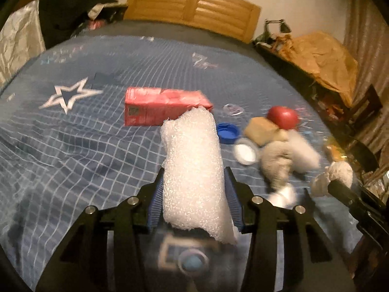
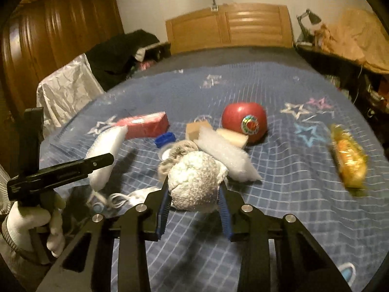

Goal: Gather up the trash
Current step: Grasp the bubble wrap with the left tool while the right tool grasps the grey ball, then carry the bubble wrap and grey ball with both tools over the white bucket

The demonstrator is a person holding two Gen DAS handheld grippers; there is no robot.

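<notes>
The left claw [image 1: 194, 194] is closed around a roll of white foam sheet [image 1: 193, 168], which stands up between its blue pads and is raised over the bed [image 1: 73, 146]. The right claw [image 2: 194, 202] grips a crumpled white paper ball [image 2: 197, 180] between its pads, also a little above the blue checked bedspread with stars. The rest of the trash lies in a loose group on the middle of the bed: a red carton [image 1: 163, 105] on its side, a blue bottle cap [image 1: 227, 133] just beside it, a white lid [image 1: 245, 151], a small brown cardboard piece [image 1: 260, 130], and a second white foam piece [image 2: 226, 155] which lies against a bundle of beige string [image 2: 180, 154]. A red apple [image 2: 244, 121] with a sticker sits behind this group, touching a pale block [image 2: 235, 137]. An orange and yellow wrapper [image 2: 349, 155] lies well apart, near the right side of the bed. In the right wrist view the left claw appears at the left, held by a hand in a white glove [image 2: 36, 221]. The wooden headboard [image 2: 228, 26] stands at the far end of the bed
</notes>
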